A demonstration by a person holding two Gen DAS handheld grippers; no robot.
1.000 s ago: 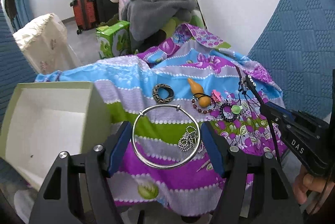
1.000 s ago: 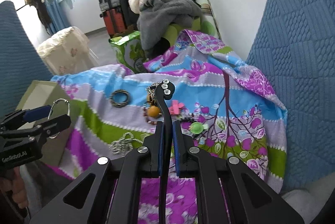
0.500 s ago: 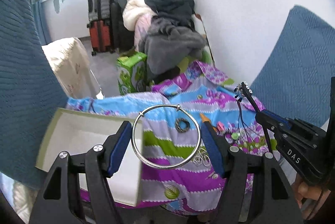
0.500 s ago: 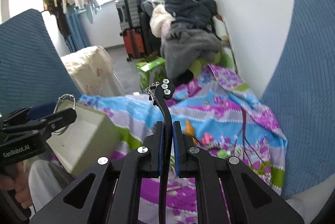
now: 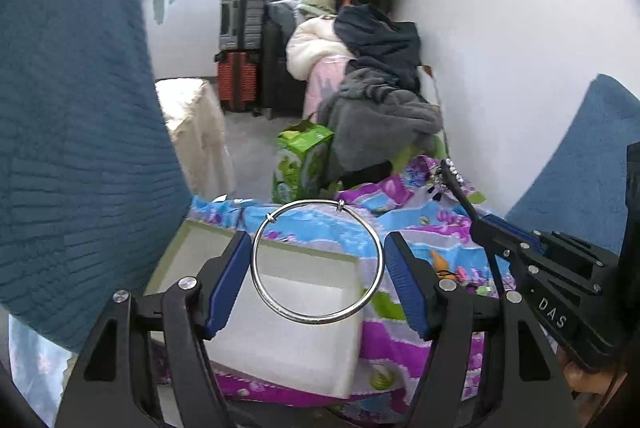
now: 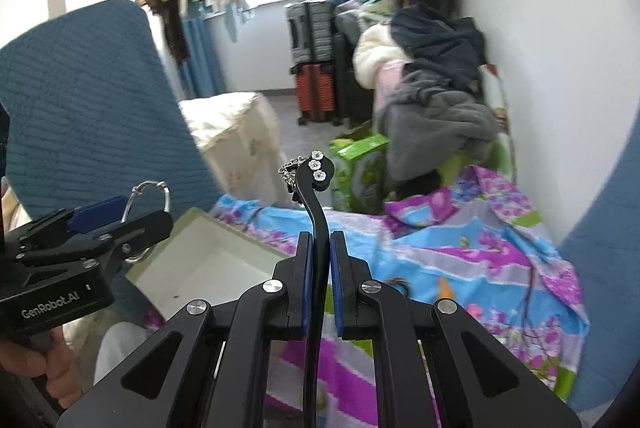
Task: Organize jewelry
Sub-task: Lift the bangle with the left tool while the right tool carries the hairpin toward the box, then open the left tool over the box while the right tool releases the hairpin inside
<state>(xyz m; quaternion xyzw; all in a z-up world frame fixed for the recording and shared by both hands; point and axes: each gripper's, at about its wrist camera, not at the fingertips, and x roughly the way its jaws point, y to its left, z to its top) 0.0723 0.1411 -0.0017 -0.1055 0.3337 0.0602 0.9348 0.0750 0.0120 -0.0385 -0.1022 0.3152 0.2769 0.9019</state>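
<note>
The left gripper [image 5: 318, 268] clamps a silver bangle [image 5: 317, 262] between its blue pads, held above the open white box [image 5: 280, 324] at six o'clock on the floral cloth [image 5: 424, 228]. At three o'clock, the right gripper [image 6: 318, 248] pinches a black hair stick [image 6: 316, 196] tipped with white flowers, raised over the cloth.

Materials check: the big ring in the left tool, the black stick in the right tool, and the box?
Ring: looks like polished silver-tone metal wire; thin, bright glints, small wrapped joints.
Black stick: smooth dark plastic or lacquered wood, hard to tell; pale flower studs at its curled tip.
Box: matte white card with greenish rim, apparently paperboard.
</note>
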